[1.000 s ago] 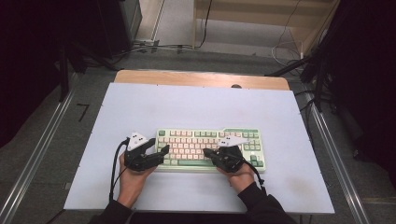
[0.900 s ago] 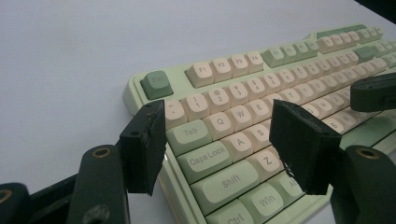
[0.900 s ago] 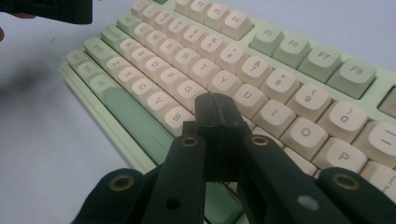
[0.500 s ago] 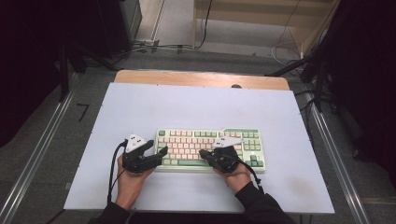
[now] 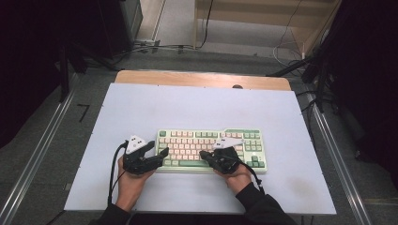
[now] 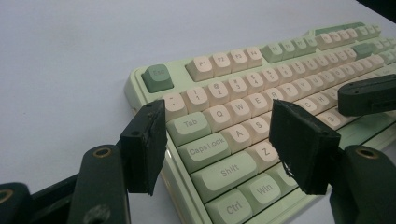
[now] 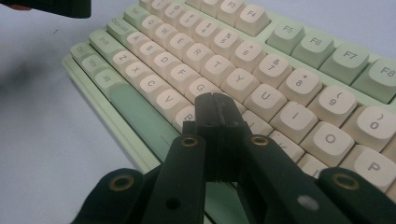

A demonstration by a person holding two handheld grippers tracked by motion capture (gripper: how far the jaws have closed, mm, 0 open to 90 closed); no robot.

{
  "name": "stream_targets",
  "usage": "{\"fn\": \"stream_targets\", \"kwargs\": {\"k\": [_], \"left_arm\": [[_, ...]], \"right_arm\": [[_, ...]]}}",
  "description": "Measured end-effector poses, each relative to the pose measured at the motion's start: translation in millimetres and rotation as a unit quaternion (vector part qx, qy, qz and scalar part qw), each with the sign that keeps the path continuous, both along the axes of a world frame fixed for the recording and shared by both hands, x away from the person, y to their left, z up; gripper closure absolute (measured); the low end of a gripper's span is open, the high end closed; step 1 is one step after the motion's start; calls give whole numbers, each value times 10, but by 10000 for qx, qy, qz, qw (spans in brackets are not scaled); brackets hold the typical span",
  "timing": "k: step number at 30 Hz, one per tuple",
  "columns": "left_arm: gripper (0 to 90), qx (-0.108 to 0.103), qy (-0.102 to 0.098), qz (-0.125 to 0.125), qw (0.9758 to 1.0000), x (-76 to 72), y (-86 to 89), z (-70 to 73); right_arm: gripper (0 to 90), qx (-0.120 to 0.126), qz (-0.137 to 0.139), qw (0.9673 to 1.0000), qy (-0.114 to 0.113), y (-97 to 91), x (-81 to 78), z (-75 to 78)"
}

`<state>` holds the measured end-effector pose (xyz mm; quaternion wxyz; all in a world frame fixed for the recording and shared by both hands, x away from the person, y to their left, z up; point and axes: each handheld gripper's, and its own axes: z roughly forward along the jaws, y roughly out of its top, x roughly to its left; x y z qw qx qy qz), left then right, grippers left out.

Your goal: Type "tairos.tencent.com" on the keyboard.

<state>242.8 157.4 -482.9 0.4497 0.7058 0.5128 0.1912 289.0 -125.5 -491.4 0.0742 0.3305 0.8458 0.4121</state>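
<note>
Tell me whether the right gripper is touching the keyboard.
Cannot tell. In the right gripper view the shut right gripper sits over the keys near H and B on the keyboard, but its tips hide any contact or gap.
</note>
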Motion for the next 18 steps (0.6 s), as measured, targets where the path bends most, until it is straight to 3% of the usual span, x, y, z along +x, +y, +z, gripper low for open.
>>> {"fn": "stream_targets", "kwargs": {"k": [10,14,18], "left_arm": [[374,-37,-14,-21,10000,6,-10,9],[394,-59,-48,-47,10000,16,-25,15],[451,-77,-75,-145,9998,35,-44,18]], "right_arm": [[875,-67,20,10000,-21,16,-6,-24],[704,232,10,9997,-32,-43,-16,48],[468,388,-222,9990,-60,-143,19,105]]}}
